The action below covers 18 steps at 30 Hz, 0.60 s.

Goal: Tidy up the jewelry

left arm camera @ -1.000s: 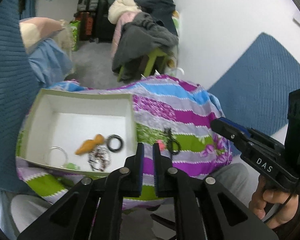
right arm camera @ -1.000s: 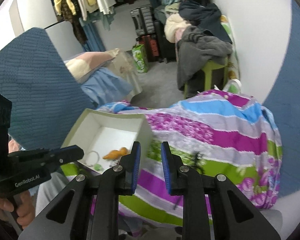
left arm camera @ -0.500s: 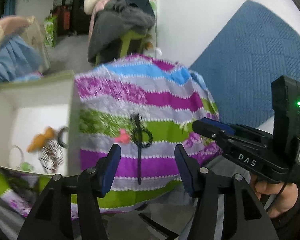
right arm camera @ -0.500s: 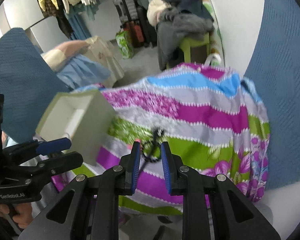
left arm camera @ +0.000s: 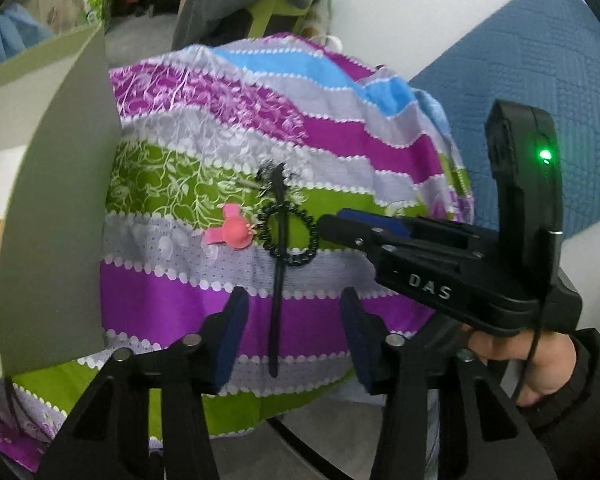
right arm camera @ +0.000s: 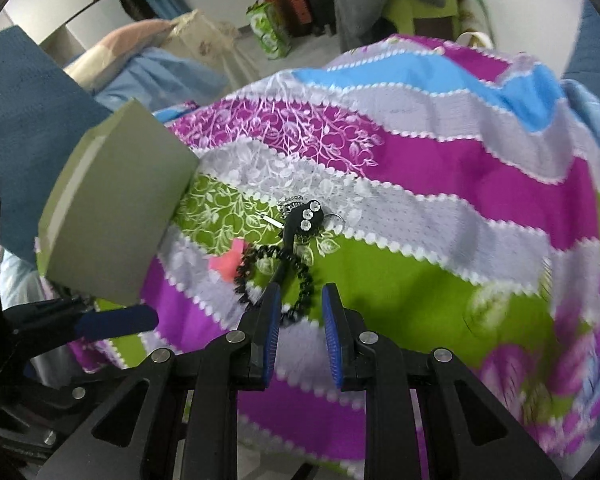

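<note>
so, far left: open box (left arm camera: 56,208) w/ some pieces already in. just right of it on the striped cloth (left arm camera: 320,128): pink piece (left arm camera: 232,232), then black beaded ring (left arm camera: 288,236) w/ a long black hair stick (left arm camera: 278,264) lying across it. left gripper (left arm camera: 292,332) has just been closing a bit, fingers apart astride the stick's near end, not touching yet. right gripper (right arm camera: 300,316), narrow gap, nothing held, at the ring's near edge. step looks like pickup; next needs a lower, centred pinch, then carry left to box.
</note>
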Motion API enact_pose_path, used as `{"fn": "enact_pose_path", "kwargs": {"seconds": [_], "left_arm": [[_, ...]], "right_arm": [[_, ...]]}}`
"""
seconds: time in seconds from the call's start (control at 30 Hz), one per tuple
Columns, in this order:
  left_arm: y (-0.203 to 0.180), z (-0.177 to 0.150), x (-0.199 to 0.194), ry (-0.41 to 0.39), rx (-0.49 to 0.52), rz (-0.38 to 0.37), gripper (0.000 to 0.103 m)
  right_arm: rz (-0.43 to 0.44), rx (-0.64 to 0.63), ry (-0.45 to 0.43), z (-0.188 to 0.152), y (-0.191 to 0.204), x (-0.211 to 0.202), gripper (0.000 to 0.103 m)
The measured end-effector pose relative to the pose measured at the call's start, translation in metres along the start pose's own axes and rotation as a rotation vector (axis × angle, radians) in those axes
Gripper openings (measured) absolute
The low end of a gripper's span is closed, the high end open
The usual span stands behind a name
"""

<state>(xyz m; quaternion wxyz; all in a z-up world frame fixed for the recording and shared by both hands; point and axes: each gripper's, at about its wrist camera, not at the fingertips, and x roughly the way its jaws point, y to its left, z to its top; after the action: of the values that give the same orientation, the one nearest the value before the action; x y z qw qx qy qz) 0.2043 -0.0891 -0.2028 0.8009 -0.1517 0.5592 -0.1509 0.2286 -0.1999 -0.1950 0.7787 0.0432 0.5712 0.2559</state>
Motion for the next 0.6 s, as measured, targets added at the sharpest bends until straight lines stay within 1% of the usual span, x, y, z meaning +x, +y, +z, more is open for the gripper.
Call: {"fn": "enact_pose_path", "kwargs": {"seconds": [0.13,0.2,0.23,0.3,0.37,0.43,0.5,0.57,0.6], "left_arm": [[0.008,0.004,0.012,0.020,-0.021,-0.006,0.043],[0.009,0.006,0.017,0.028,-0.022,-0.004,0.035],[0.011,0.007,0.021,0.036,-0.024,-0.006,0.034],[0.011,0.009,0.025,0.042,-0.028,-0.007,0.033],[0.009,0.011,0.029,0.040,-0.018,-0.002,0.033],[0.008,0.014,0.033,0.037,-0.012,0.001,0.028],[0.006,0.017,0.037,0.038,-0.012,0.004,0.027],[0.005,0.020,0.042,0.039,-0.008,0.005,0.027],[0.004,0.022,0.044,0.039,-0.003,0.010,0.025]], "right_arm": [[0.001,-0.045,0.040,0.005,-0.001,0.022,0.018],[-0.014,-0.069,0.056,0.006,0.001,0.030,0.011],[-0.019,-0.083,0.051,0.005,0.002,0.031,0.008],[-0.026,-0.106,0.045,0.005,0.004,0.031,0.008],[-0.035,-0.096,0.038,0.005,0.002,0.029,0.007],[-0.046,-0.070,0.022,0.005,-0.002,0.024,0.007],[-0.053,-0.032,0.008,0.005,-0.009,0.017,0.007],[-0.078,0.000,-0.010,0.003,-0.018,0.007,0.007],[-0.089,0.006,-0.013,0.003,-0.020,0.005,0.007]]}}
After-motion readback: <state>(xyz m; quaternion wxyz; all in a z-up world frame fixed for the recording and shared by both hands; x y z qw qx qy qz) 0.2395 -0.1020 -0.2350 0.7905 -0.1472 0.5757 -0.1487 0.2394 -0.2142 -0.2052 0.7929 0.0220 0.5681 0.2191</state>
